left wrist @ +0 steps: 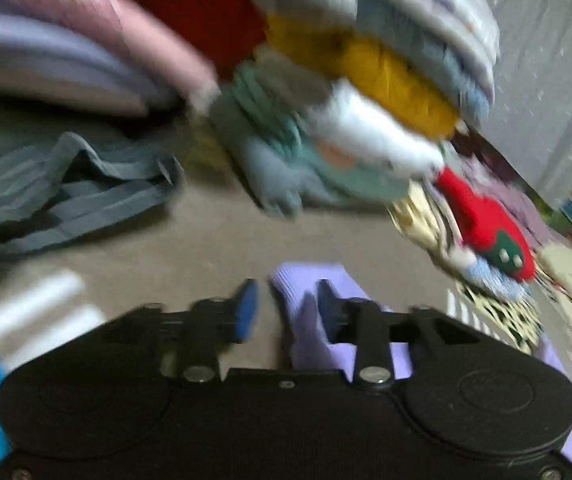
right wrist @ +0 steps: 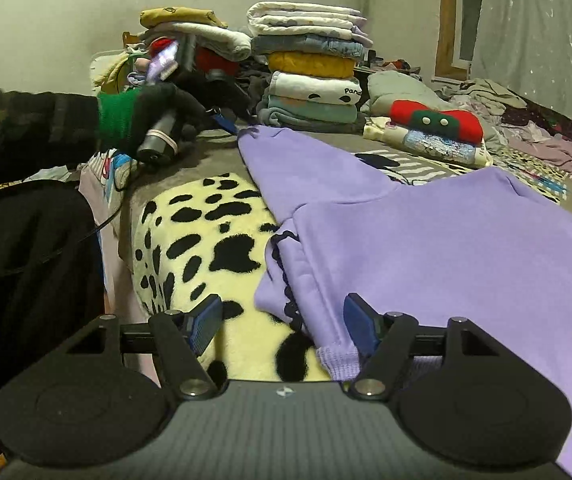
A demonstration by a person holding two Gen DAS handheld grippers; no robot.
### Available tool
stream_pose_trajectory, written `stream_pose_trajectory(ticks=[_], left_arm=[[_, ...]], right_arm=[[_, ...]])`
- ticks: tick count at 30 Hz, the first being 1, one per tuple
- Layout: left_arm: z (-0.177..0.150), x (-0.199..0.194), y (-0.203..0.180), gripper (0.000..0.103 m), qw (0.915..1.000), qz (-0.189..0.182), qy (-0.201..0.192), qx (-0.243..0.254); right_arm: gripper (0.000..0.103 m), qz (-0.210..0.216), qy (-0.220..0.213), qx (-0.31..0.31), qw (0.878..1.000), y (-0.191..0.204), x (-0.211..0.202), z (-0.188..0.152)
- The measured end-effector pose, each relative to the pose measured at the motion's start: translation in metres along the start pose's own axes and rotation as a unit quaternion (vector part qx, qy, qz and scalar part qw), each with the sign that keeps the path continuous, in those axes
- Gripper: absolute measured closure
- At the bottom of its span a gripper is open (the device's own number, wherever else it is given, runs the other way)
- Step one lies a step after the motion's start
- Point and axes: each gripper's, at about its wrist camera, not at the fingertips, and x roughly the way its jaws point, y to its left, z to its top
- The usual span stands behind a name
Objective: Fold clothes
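Both tools agape; right tool [right wrist: 284, 322] at purple garment [right wrist: 425, 240] hem.

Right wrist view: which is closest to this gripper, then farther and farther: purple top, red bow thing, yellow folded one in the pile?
1. Purple top: at the right gripper, between its open fingers.
2. Red bow thing: farther, to the right.
3. Yellow folded one: farthest, mid-stack at the back.

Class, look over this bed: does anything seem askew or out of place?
The lilac fleece sweatshirt lies crooked, one sleeve stretched away. Behind it, the stack of folded clothes leans unevenly.
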Motion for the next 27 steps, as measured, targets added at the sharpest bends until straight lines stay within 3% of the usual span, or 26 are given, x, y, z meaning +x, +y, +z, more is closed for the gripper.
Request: stream_pose_trajectory(ticks=[2, 5, 8, 10, 14, 18, 20, 22, 25, 27], left_arm=[[-0.002, -0.018, -0.011, 0.061, 0.9999, -0.005, -0.010, 0.001], [-0.013, -0.037, -0.031, 0.053, 0.9984, -0.057, 0.002, -0.005], [-0.036, -0.052, -0.053, 0.042, 0.9951, -0.085, 0.042, -0.028], [-0.059, -0.065, -0.069, 0.030, 0.9873, -0.128, 0.085, -0.041], [-0.106, -0.085, -0.117, 0.025, 0.9699, -0.185, 0.158, 0.002], [-0.140, -0.109, -0.171, 0.017, 0.9484, -0.249, 0.185, 0.063], [-0.156, -0.122, -0.196, 0.016, 0.9371, -0.277, 0.192, 0.092], [-0.171, -0.135, -0.218, 0.016, 0.9233, -0.307, 0.200, 0.117], [-0.190, -0.153, -0.251, 0.015, 0.8948, -0.364, 0.206, 0.157], [-0.204, -0.161, -0.269, 0.015, 0.8740, -0.396, 0.213, 0.184]], right_arm=[[0.034, 0.000, 0.000, -0.002, 1.000, 0.000, 0.000, 0.000], [0.034, 0.001, 0.001, -0.004, 1.000, 0.000, -0.001, 0.001], [0.035, 0.006, -0.002, 0.011, 1.000, -0.002, -0.009, 0.003], [0.037, 0.008, -0.014, 0.058, 0.998, -0.014, -0.025, 0.005], [0.037, -0.053, -0.054, 0.142, 0.987, -0.051, -0.075, -0.001], [0.036, -0.157, -0.112, 0.233, 0.953, -0.100, -0.140, -0.026], [0.036, -0.222, -0.144, 0.291, 0.920, -0.123, -0.179, -0.048], [0.036, -0.290, -0.176, 0.356, 0.871, -0.144, -0.220, -0.073], [0.034, -0.392, -0.199, 0.466, 0.768, -0.171, -0.277, -0.124], [0.034, -0.396, -0.206, 0.540, 0.714, -0.188, -0.295, -0.156]])
